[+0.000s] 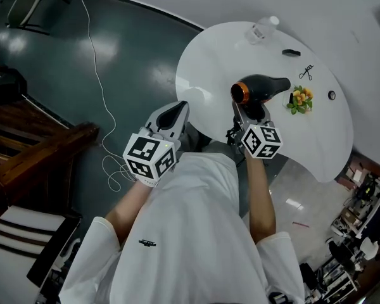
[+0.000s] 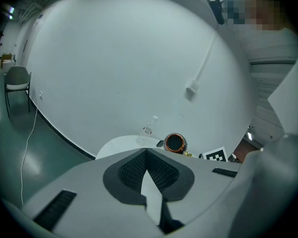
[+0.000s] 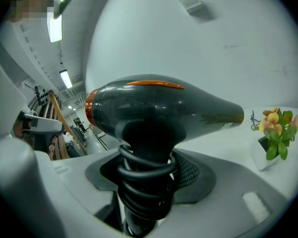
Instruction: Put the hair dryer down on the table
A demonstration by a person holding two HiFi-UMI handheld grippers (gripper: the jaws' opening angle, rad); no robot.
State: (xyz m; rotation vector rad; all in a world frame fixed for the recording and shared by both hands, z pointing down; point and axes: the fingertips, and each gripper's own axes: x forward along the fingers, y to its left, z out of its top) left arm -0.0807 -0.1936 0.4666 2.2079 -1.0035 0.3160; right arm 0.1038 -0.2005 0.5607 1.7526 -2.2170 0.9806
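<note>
The hair dryer is black with an orange ring at its rear end. It hangs over the near part of the white round table, barrel level. My right gripper is shut on its handle, which has the black cord coiled round it. In the right gripper view the hair dryer fills the middle, above the right gripper. My left gripper hovers by the table's near edge, shut and holding nothing. From the left gripper view, the hair dryer shows orange end on.
On the table stand a clear plastic bottle, a small black object, a small metal tool, a little pot of orange flowers and a small dark disc. A white cable trails over the dark floor at left.
</note>
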